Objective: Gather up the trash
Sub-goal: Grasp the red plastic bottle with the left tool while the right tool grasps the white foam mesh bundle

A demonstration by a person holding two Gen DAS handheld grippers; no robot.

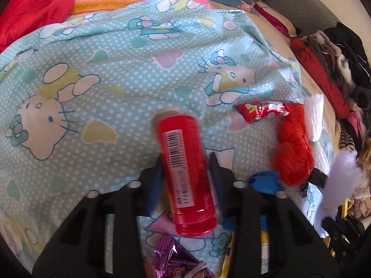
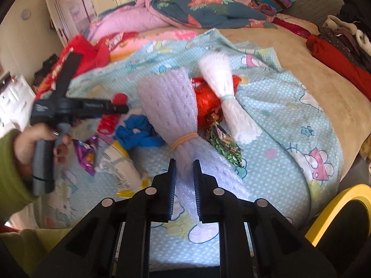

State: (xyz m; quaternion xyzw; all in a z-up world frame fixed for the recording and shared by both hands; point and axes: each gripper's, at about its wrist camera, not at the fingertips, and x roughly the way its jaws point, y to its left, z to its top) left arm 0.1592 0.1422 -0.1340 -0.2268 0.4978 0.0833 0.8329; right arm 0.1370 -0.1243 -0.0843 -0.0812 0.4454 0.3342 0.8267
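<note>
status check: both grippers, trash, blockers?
Left gripper around red bottle, grip unconfirmed. Right gripper shut on foam bundle. Wrappers, second bundle left on sheet. No blockers.

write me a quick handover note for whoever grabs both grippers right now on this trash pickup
Left gripper: fingers on either side of the red bottle, which lies on the cartoon-print sheet; a firm grip is not certain.
Right gripper: shut on the lavender foam net bundle.
Lying on the sheet: white foam net bundle, red plastic bag, red snack wrapper, blue crumpled bag, purple foil wrapper, green printed wrapper.
Done: two pieces in hand or nearly so.
Left: lift both, bin them, likely in the yellow-rimmed bin, then collect the rest.
</note>
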